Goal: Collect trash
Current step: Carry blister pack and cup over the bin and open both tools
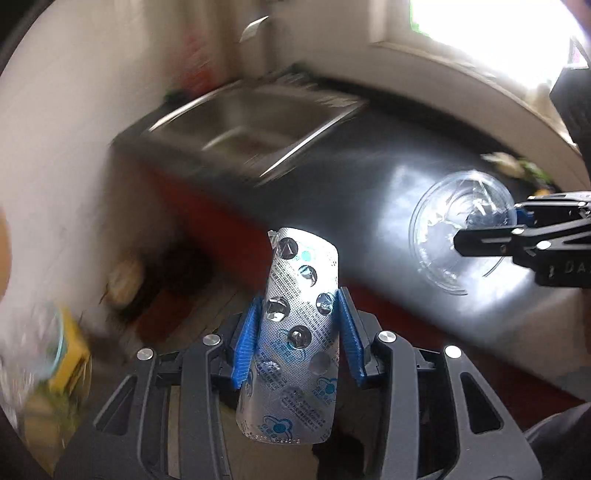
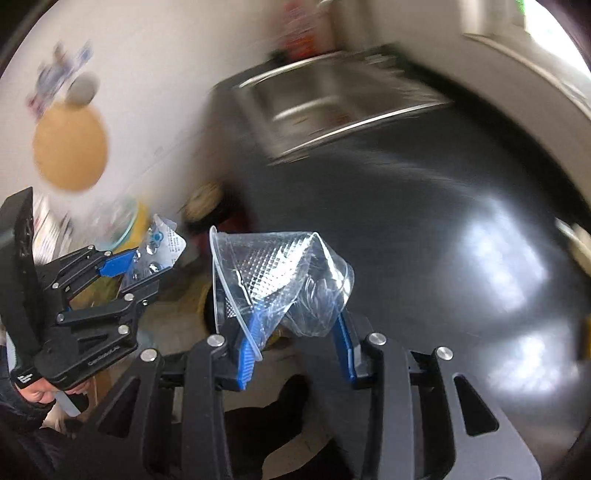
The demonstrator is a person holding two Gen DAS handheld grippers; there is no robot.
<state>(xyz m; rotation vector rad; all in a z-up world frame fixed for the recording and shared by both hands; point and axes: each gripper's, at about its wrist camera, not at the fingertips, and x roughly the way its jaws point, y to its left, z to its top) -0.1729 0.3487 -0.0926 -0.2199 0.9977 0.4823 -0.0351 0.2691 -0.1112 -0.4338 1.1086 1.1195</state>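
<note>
- Your left gripper [image 1: 298, 325] is pinching an empty pill pack [image 1: 295, 332], lifted off the desk [image 1: 369, 177].
- Your right gripper [image 2: 295, 325] is clamped on a crushed plastic cup [image 2: 280, 273], also in the air.
- Looks like the carry step: next you need a bin, which I can't spot in the blur.

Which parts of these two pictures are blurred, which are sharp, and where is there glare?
Left wrist view: the sink is motion-blurred, the blister pack in the left gripper is sharp, the window is overexposed. Right wrist view: the countertop shows glare, the plastic cup in the right gripper is sharp.
</note>
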